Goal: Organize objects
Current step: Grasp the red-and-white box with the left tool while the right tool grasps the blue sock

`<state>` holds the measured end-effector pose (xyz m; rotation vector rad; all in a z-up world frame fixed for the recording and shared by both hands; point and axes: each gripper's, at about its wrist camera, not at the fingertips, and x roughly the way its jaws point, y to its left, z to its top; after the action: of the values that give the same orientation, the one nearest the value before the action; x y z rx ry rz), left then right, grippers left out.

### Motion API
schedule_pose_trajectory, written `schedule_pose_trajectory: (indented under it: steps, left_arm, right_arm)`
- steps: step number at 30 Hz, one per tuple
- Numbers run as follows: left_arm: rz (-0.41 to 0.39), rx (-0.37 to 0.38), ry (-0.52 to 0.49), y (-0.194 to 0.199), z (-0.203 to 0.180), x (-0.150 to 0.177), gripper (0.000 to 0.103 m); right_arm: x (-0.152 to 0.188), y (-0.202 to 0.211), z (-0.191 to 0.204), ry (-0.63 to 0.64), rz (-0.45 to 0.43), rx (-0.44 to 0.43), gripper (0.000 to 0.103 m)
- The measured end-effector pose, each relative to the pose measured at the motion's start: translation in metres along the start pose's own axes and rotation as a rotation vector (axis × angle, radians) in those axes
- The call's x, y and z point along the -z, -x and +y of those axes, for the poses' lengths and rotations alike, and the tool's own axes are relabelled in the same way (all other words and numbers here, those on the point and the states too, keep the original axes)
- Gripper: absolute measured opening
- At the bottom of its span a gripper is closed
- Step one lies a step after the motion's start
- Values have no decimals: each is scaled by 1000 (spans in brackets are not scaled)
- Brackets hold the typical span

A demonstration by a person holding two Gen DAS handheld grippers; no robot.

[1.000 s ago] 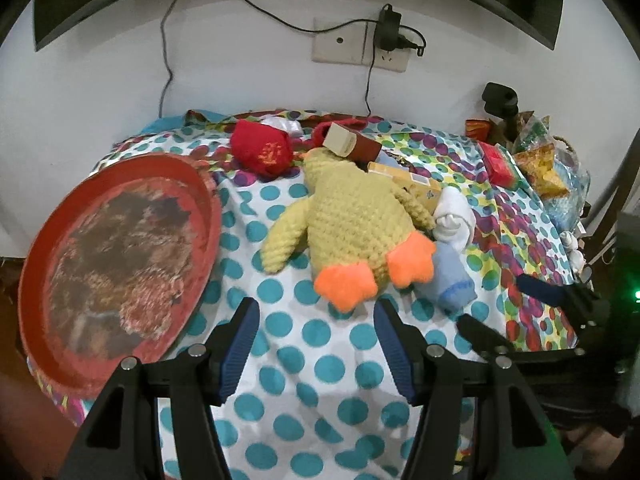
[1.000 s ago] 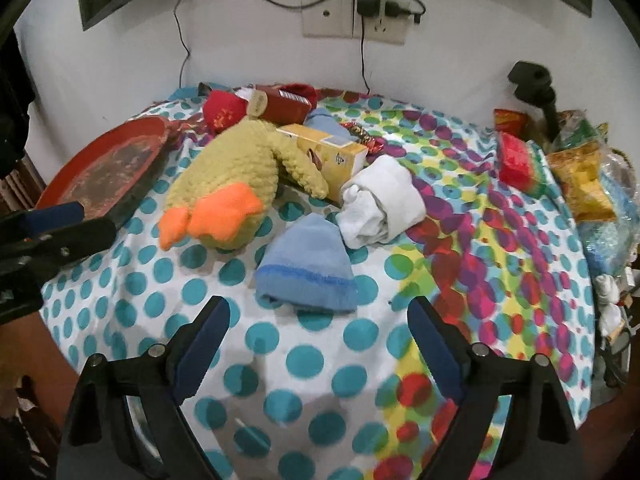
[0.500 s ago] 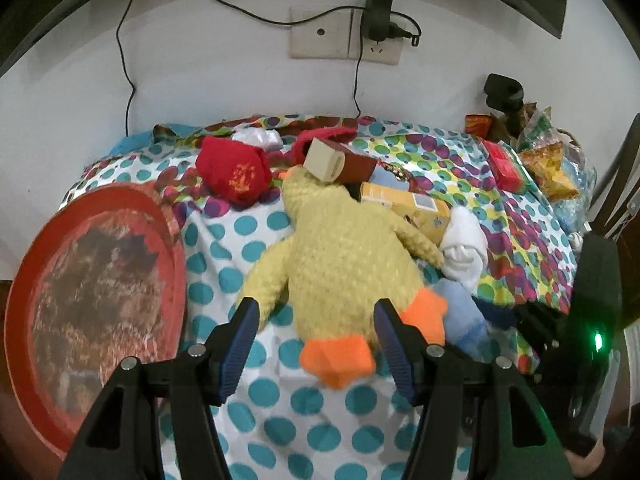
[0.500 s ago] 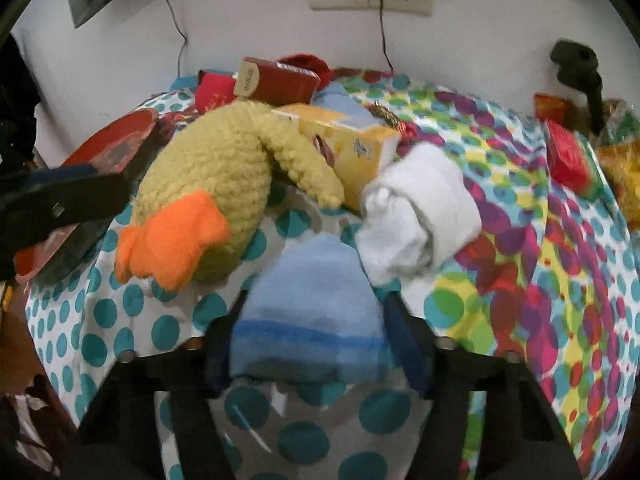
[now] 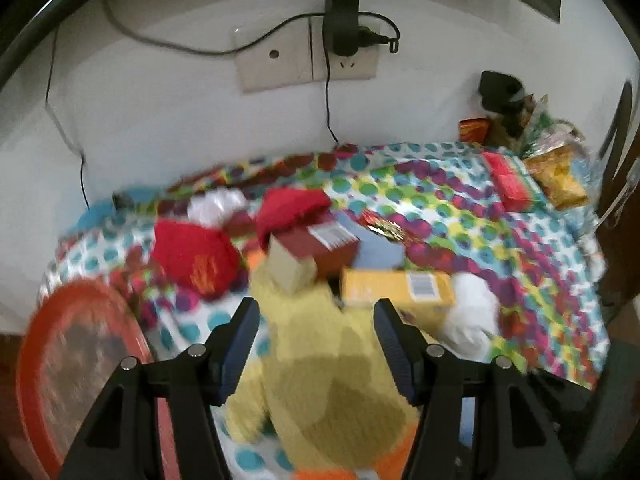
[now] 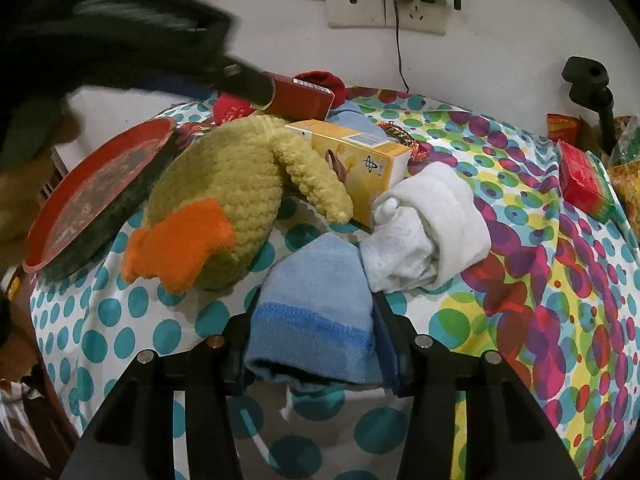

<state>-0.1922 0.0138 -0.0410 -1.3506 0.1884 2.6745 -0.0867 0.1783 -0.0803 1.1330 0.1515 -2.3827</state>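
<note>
A blue sock point(image 6: 316, 312) with a darker band lies on the dotted tablecloth point(image 6: 520, 280). My right gripper point(image 6: 316, 324) has it between its closing jaws, and both pads squeeze its sides. A rolled white sock point(image 6: 436, 216) touches its far right side. The yellow knitted duck point(image 5: 320, 380) with orange feet point(image 6: 180, 240) lies left of the blue sock. My left gripper point(image 5: 316, 336) hangs open just above the duck's body, pads apart from it; this view is blurred. That gripper shows as a dark blur point(image 6: 120, 40) in the right wrist view.
A red round tray point(image 5: 60, 360) sits at the table's left edge. Behind the duck lie a yellow carton point(image 6: 360, 160), a dark red box point(image 5: 320, 244) and a red pouch point(image 5: 192, 256). Snack packets point(image 5: 556, 176) and a red pack point(image 5: 512, 180) crowd the far right by the wall.
My left gripper moved forward over the duck, its opening unchanged. My right gripper dropped onto the blue sock and its jaws came in from wide apart to its sides.
</note>
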Motion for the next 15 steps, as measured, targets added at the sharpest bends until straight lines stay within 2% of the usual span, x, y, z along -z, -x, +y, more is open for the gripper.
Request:
schedule_pose_trajectory:
  steps: [9, 12, 15]
  left_arm:
    - [5, 84, -115, -33, 14, -25, 61]
    - [17, 147, -130, -44, 19, -29, 61]
    - [25, 154, -137, -53, 17, -31, 61]
  right_arm:
    - [2, 1, -7, -17, -1, -32, 46]
    - [2, -1, -9, -27, -2, -44, 46]
    - [2, -2, -8, -27, -1, -44, 46]
